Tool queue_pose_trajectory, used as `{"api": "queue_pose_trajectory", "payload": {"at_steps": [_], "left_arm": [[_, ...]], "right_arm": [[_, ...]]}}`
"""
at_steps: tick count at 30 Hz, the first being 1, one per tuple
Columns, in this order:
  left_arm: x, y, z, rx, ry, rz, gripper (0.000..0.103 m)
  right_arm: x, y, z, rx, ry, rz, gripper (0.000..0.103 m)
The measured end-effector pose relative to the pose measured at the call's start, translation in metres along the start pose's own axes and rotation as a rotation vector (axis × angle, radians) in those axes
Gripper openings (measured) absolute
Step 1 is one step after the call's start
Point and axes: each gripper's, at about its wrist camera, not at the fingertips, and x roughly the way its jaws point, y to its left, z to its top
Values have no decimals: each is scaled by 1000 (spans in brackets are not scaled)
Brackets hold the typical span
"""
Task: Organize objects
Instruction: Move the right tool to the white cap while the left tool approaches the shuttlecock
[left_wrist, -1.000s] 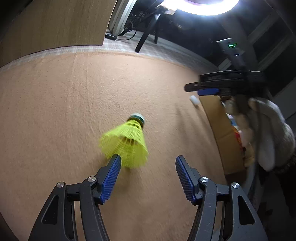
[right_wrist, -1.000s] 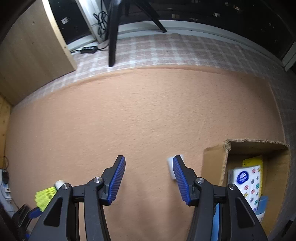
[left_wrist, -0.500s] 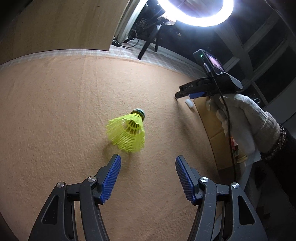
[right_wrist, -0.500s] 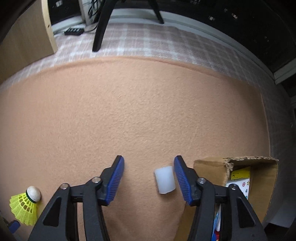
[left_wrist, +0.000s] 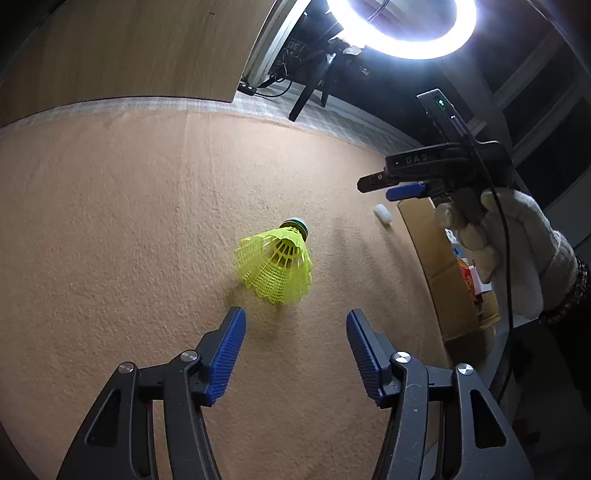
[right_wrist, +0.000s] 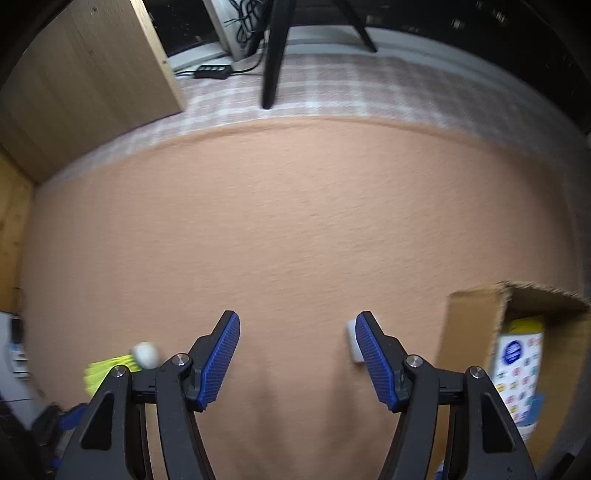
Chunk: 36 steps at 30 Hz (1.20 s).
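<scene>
— Peach felt covers the tabletop (left_wrist: 129, 221), with a ring light (left_wrist: 402, 33) glaring above its far edge and a wooden panel (left_wrist: 122, 48) standing at the back. Where is the shuttlecock?

— On the felt. That yellow shuttlecock (left_wrist: 277, 264) lies on its side, cork end pointing away, just ahead of the left tool (left_wrist: 293, 349), whose blue fingers are spread wide with nothing between them.

— And the other side?

— A gloved hand (left_wrist: 517, 251) holds the right tool (right_wrist: 297, 349) above the felt, its fingers likewise spread and holding nothing. A small white cylinder (left_wrist: 382, 214) rests on the felt just beside the cardboard box (left_wrist: 424, 229); in the right wrist view it peeks out behind the right-hand finger.

— What does the box hold?

— Colourful packets; the print is too small to read.
</scene>
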Motion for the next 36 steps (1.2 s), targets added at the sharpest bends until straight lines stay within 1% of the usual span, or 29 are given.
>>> {"api": "queue_pose_trajectory", "payload": {"at_steps": [3,6,9,10,12,14,16,19,20,21,23,24,27,30,32,36], "left_arm": [[2,-2,1,5,5,-1,58],[3,-3,2,6,4,2,58],[3,-2,2,4,1,6,58],[3,-2,2,5,1,7,58],[2,-2,1,7,-2,10,58],[-1,-2,0,10,-6,12,58],[-1,1,0,11,-7,18,57],[0,5,0,5,-5,31,52],[2,6,1,3,-3,34,52],[4,6,1,2,0,40,51],[7,6,2,4,7,45,50],[8,5,1,8,10,48,50],[9,2,0,15,16,53,50],[10,1,0,14,19,56,50],[10,-1,-1,14,17,55,50],[10,-4,-1,17,17,63,50]], "right_arm": [[7,-7,3,39,2,-20,61],[19,-13,7,33,9,-52,61],[31,-15,8,29,51,-82,61],[36,-18,7,40,73,-79,61],[35,-23,5,64,74,-53,62],[31,-27,-2,99,87,30,63],[24,-26,-9,105,79,74,64],[17,-19,-20,114,83,189,63],[16,-15,-23,107,81,198,63],[14,-11,-26,94,69,186,63],[7,-6,-31,72,18,138,63],[3,-6,-31,69,0,141,63],[-4,-18,-30,113,-47,119,63],[7,-25,-21,147,-24,105,63],[17,-21,-15,144,-12,119,63],[33,-9,-9,116,0,105,64]]}}
